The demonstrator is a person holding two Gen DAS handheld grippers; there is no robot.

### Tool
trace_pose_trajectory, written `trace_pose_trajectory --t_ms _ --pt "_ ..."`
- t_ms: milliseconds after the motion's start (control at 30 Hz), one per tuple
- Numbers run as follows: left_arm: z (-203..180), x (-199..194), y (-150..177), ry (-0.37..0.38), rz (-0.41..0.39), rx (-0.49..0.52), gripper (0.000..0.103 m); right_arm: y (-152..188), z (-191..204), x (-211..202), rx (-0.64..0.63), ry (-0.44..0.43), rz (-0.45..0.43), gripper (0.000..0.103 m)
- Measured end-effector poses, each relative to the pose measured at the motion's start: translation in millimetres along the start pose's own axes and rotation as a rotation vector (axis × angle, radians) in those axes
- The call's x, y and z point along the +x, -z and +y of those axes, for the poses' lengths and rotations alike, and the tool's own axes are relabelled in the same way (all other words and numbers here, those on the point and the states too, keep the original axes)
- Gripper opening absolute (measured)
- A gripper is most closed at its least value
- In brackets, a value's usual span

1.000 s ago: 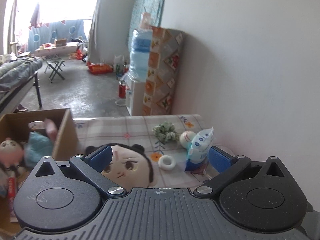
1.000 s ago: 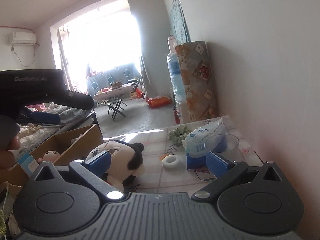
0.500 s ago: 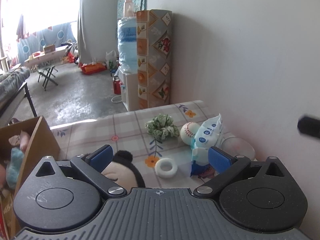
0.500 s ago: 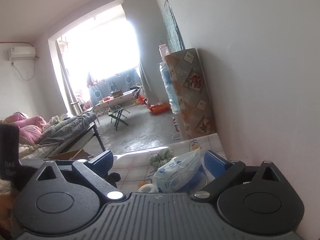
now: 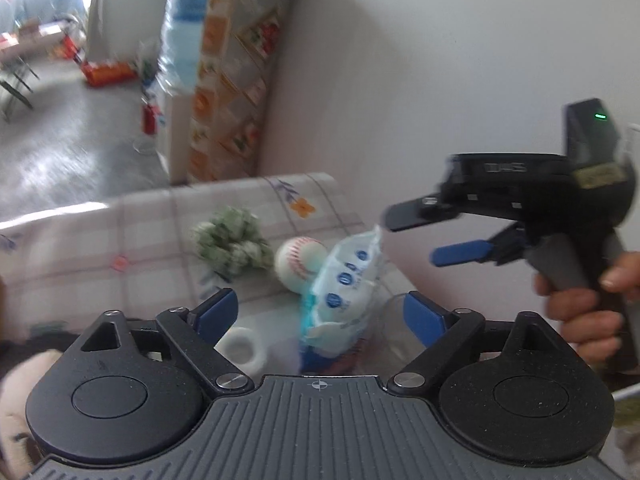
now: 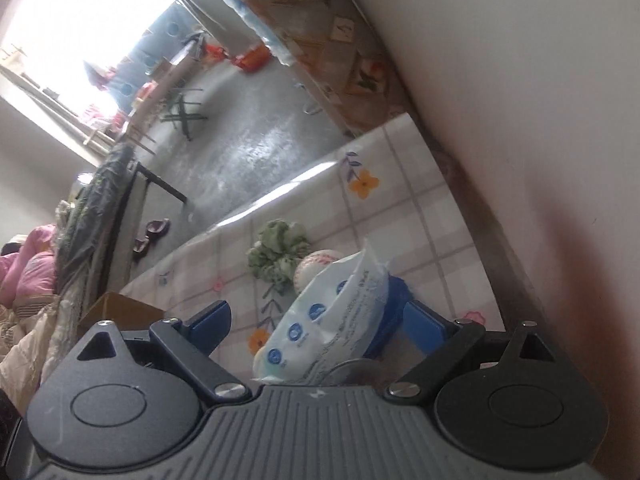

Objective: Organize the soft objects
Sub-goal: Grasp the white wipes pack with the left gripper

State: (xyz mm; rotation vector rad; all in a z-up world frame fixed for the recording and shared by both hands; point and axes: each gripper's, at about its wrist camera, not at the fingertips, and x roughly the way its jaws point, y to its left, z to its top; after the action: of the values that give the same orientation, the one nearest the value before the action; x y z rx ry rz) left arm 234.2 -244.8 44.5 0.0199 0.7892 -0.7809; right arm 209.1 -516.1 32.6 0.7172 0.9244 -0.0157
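Over the preceding second both grippers swung away from the plush doll and the cardboard box toward the far corner of the surface [image 5: 152, 216] by the wall, and both came to bear on the same item: the wipes packet [image 5: 344, 280]. The left gripper [image 5: 320, 314] had just been closing a little, yet its fingers [image 5: 218, 308] stood wide, with the packet lying ahead between them and no pad pressing on it. The right gripper [image 6: 318, 320] had likewise just narrowed slightly; it too was wide, tilted over to one side, with the packet [image 6: 332, 320] sitting between the fingers [image 6: 424, 322] but not clamped. In the left view the right gripper [image 5: 424, 238] appeared from the side, held by a hand [image 5: 580, 312], and hovered just above the top edge of the packet. The packet leaned upright near the wall, touching or just beside a baseball [image 5: 300, 262], with a green scrunchie [image 5: 232, 240] beyond it and a white tape roll [image 5: 240, 350] close to the left fingers. A clear glass [image 5: 394, 326] seemed to stand against the packet, though blur made its outline uncertain. The change indicated that the packet was the next soft item selected for sorting; it remained unlifted, and neither gripper held anything.
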Motion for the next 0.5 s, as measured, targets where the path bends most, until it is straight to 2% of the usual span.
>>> trace_pose_trajectory --t_ms 100,200,300,400,500 --pt "1 23 -5 0.043 0.055 -0.019 0.085 -14 -5 27 0.022 0.041 0.051 0.096" --pt "3 47 -13 0.080 0.112 -0.056 0.081 -22 -15 52 0.082 0.043 0.113 0.094" --pt "6 66 -21 0.120 0.162 -0.080 0.080 -25 -21 72 0.116 0.015 0.178 0.083" --pt "8 83 -27 0.148 0.223 -0.081 0.078 -25 -22 77 0.126 0.002 0.190 0.079" --pt "11 96 -29 0.153 0.275 -0.098 0.075 -27 -25 78 0.174 -0.059 0.222 0.076"
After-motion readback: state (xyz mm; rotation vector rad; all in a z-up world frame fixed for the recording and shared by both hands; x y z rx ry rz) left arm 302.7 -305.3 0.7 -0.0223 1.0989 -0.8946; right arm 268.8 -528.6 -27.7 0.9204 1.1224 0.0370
